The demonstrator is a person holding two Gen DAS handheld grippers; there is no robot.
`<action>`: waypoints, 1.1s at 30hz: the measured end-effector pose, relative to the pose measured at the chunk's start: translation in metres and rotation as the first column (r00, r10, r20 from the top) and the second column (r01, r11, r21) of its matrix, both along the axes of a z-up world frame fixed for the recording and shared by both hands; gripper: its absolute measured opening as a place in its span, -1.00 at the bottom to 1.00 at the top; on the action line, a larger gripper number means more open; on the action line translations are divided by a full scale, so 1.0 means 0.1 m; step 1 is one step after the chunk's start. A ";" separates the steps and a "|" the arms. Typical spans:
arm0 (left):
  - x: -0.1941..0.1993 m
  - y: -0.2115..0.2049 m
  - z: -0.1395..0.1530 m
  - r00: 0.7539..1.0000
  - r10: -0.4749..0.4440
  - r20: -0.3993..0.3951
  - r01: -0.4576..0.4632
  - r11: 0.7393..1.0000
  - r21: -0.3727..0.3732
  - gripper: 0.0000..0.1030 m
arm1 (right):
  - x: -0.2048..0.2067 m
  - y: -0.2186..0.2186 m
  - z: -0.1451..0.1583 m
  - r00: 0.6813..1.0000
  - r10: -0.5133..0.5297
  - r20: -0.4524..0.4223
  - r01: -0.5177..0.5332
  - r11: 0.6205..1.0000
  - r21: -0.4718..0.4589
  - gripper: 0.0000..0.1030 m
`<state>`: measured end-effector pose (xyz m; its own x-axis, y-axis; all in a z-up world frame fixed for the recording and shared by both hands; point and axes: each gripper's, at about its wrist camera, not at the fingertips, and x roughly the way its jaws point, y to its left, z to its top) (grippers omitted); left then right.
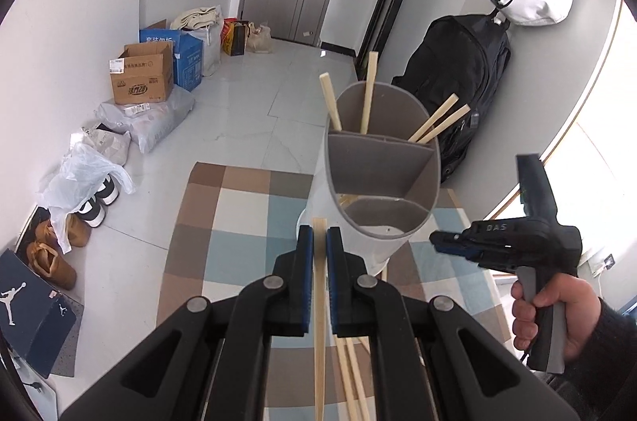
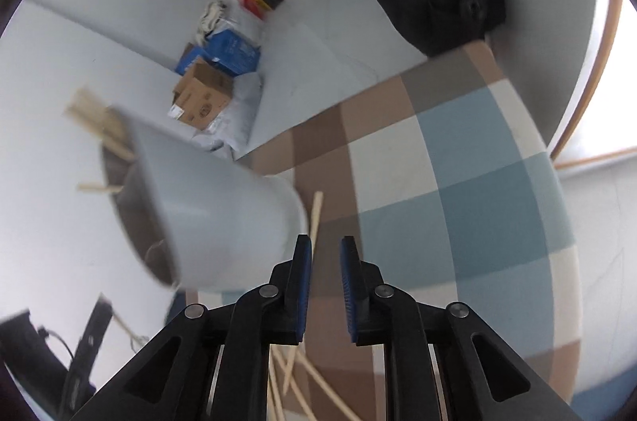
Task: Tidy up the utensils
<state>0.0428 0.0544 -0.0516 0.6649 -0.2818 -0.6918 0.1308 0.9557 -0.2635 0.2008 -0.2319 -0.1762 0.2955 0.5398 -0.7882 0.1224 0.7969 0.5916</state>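
In the left wrist view the left gripper (image 1: 319, 237) at lower centre is clenched on a wooden chopstick (image 1: 319, 321); the grey divided holder (image 1: 382, 174) with chopsticks stands right of centre; farther right, the right gripper (image 2: 325, 249) is released, nothing between its pads

Right gripper (image 2: 325, 253) with blue pads slightly apart and nothing between them, blurred grey utensil holder (image 2: 223, 218) at left with chopsticks (image 2: 93, 120) sticking out, loose chopsticks (image 2: 314, 222) on checked rug (image 2: 458, 182), cardboard box (image 2: 201, 98) beyond.
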 end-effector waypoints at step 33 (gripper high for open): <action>-0.07 0.24 0.05 0.999 0.046 -0.004 -0.046 0.998 -0.046 -0.95 | -0.98 0.98 -0.11 0.978 0.206 0.033 -0.163 0.854 -0.494 -0.91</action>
